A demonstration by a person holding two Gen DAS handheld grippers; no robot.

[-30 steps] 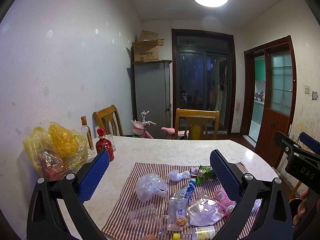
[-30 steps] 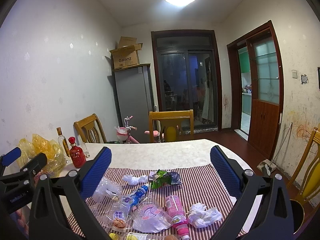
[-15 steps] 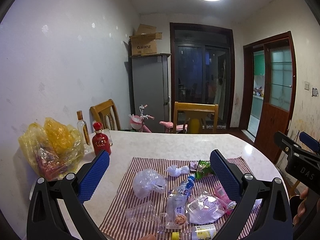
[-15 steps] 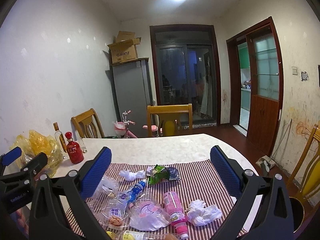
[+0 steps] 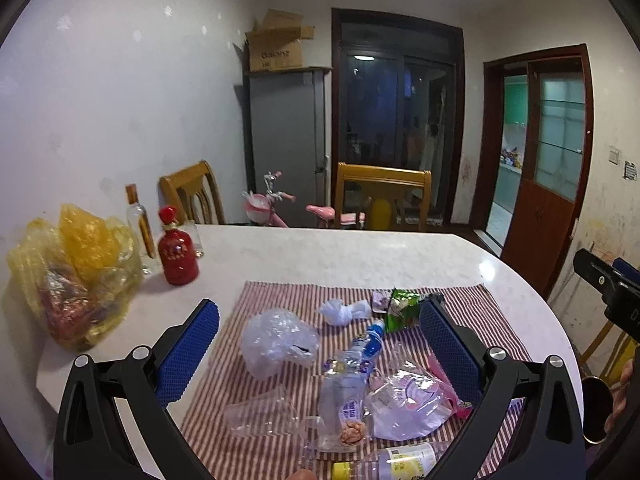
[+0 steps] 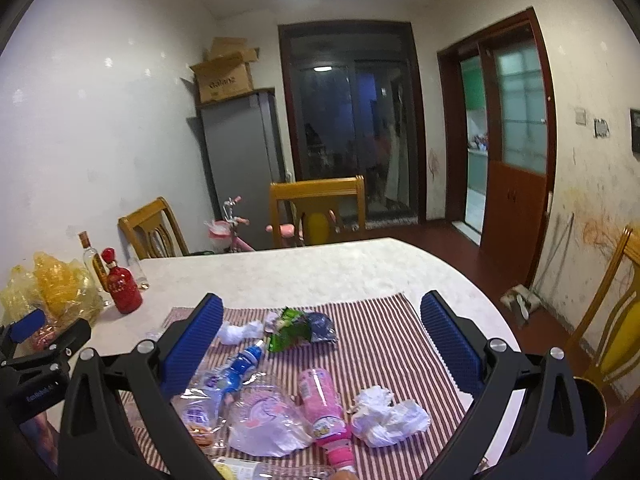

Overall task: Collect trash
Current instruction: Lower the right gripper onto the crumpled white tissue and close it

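Note:
Trash lies on a striped cloth (image 5: 280, 300) (image 6: 384, 320): a clear crumpled bag (image 5: 276, 340), a blue-capped bottle (image 5: 366, 344) (image 6: 240, 364), a green snack wrapper (image 5: 402, 306) (image 6: 290, 326), a pink bottle (image 6: 324, 404), a white tissue wad (image 6: 386, 416), a knotted white bag (image 5: 344, 311) (image 6: 238, 330), a clear plastic cup (image 5: 260, 412). My left gripper (image 5: 320, 348) hovers open over the clear bag and bottles, holding nothing. My right gripper (image 6: 322, 344) is open above the pink bottle and wrapper, also holding nothing.
A yellow bag (image 5: 76, 272) (image 6: 52, 296), a red bottle (image 5: 176, 252) (image 6: 122, 284) and a glass bottle (image 5: 140, 228) stand at the table's left. Wooden chairs (image 5: 384, 196) (image 6: 608, 312) ring the table (image 5: 360, 256). A dark round bin (image 6: 588, 412) sits at the right.
Both grippers have tilted downward and moved closer over the trash, which now sits higher in both views. Their jaws stay open. Nothing on the table has shifted.

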